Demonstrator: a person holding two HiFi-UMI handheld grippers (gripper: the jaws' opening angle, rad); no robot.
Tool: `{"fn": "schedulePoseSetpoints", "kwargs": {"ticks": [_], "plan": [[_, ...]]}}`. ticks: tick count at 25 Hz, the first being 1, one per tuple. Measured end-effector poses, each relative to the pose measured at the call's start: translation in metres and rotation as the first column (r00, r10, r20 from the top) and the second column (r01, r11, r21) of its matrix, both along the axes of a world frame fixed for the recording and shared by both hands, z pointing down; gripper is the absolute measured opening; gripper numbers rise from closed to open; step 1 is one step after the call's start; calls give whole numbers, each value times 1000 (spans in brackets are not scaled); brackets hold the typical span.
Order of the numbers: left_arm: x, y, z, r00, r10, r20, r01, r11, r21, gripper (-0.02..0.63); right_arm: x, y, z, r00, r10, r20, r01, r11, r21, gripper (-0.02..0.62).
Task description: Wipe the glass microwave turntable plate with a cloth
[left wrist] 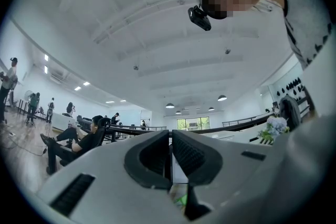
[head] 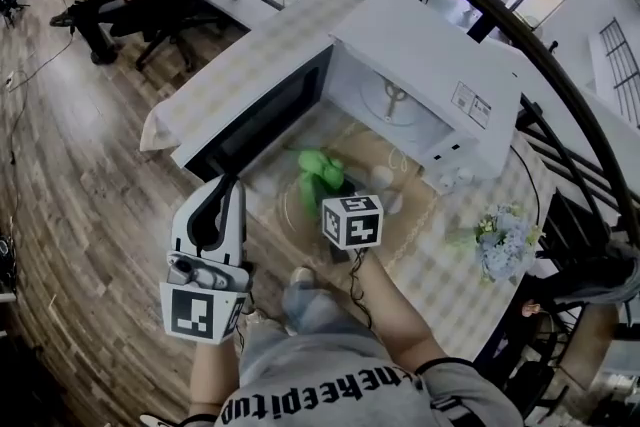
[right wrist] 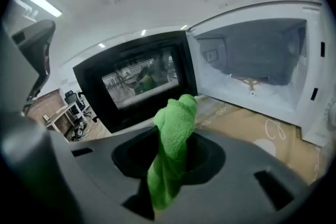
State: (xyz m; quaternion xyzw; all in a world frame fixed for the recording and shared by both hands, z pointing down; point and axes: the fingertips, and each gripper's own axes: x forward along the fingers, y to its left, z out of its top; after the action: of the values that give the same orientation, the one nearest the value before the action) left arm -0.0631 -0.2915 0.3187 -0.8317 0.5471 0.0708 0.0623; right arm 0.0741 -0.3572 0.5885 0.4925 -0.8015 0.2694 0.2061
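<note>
In front of the open microwave [head: 420, 65], the right gripper [right wrist: 174, 150] clamps a green cloth [right wrist: 176, 123]. The head view places the cloth on the glass plate [head: 293, 215], which is faint against the mat just before the microwave's mouth. Only the left gripper view shows the left gripper [left wrist: 170, 140] pinched nearly together on a thin clear edge, seemingly the plate's rim. The right gripper view shows the uncovered spindle [right wrist: 251, 84] inside the microwave
</note>
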Motion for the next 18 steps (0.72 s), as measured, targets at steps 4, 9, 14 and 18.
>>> {"fn": "schedulePoseSetpoints", "kwargs": {"ticks": [4,9,14,18], "plan": [[-3,-1,-1,1000,-17,12,17,1000,5,20,-19,-12,20,999,-21,-34,19,999,-47,114],[-11,1,8,999,-36,36,37,999,-24,20,-43,-21,48,989,-78,-124,65,992,-108,112],[-17,-2,2,997,-64,34,64,998,-7,20,-45,-21,60,972,-125,-198,105,988,-112,106],[-12,-2,1,998,-49,31,50,999,-4,20,-24,-23,61,974,-87,-207,65,992,-111,103]]}}
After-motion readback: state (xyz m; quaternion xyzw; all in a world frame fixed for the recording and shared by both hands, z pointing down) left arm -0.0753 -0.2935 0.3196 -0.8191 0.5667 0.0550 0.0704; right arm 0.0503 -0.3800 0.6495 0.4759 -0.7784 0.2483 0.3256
